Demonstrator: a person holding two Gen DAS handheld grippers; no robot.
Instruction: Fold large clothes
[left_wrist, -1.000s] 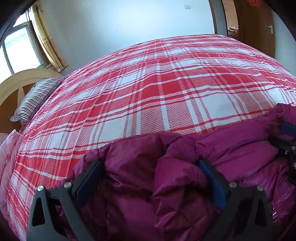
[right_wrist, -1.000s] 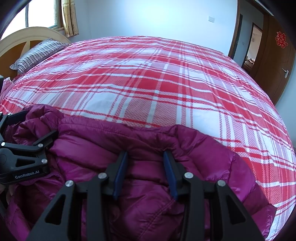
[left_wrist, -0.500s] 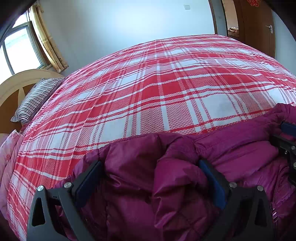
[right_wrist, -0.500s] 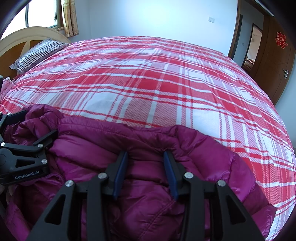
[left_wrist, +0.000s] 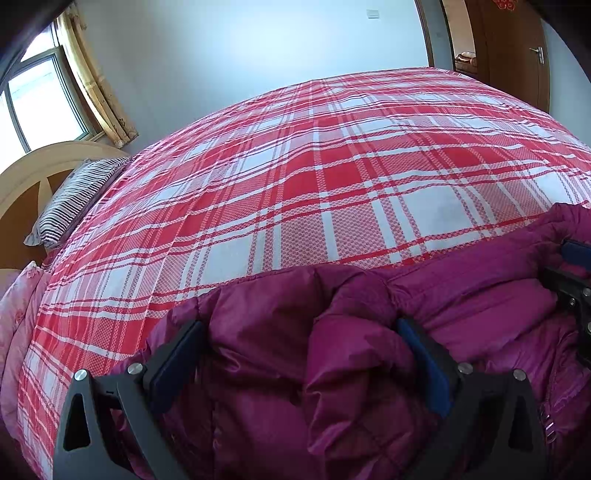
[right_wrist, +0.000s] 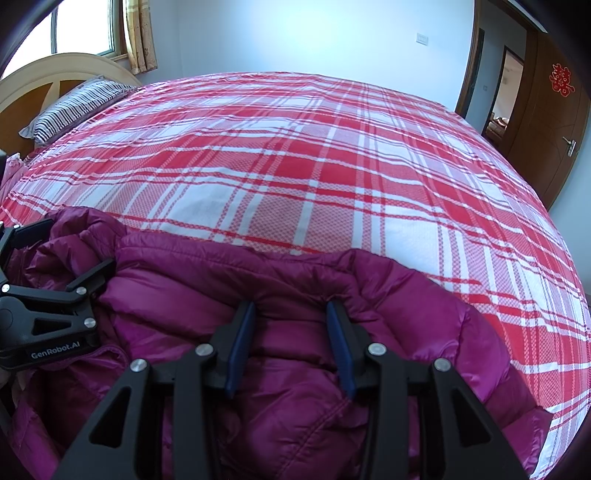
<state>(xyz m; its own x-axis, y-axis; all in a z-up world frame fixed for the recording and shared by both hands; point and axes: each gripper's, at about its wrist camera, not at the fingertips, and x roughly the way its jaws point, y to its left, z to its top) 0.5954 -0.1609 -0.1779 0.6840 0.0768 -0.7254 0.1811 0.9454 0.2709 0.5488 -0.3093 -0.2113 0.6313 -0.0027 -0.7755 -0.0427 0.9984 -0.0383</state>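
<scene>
A magenta puffer jacket (left_wrist: 258, 369) lies bunched along the near edge of a bed with a red and white plaid sheet (left_wrist: 332, 166). My left gripper (left_wrist: 299, 325) stands wide, its pads pressed on a thick fold of the jacket near its left end. In the right wrist view that gripper (right_wrist: 79, 243) shows at the left, clamped on the same bunch. My right gripper (right_wrist: 291, 305) is narrower and shut on the jacket's (right_wrist: 184, 288) upper edge, which curls over its fingertips. One finger (left_wrist: 576, 253) of it shows at the right edge of the left wrist view.
A striped pillow (right_wrist: 77, 107) leans against the curved wooden headboard (left_wrist: 29, 177) at the far left, under a curtained window. A pink quilt (left_wrist: 14, 314) hangs at the left side. A brown door (right_wrist: 546, 122) stands at the right. The plaid sheet (right_wrist: 295, 147) stretches flat beyond the jacket.
</scene>
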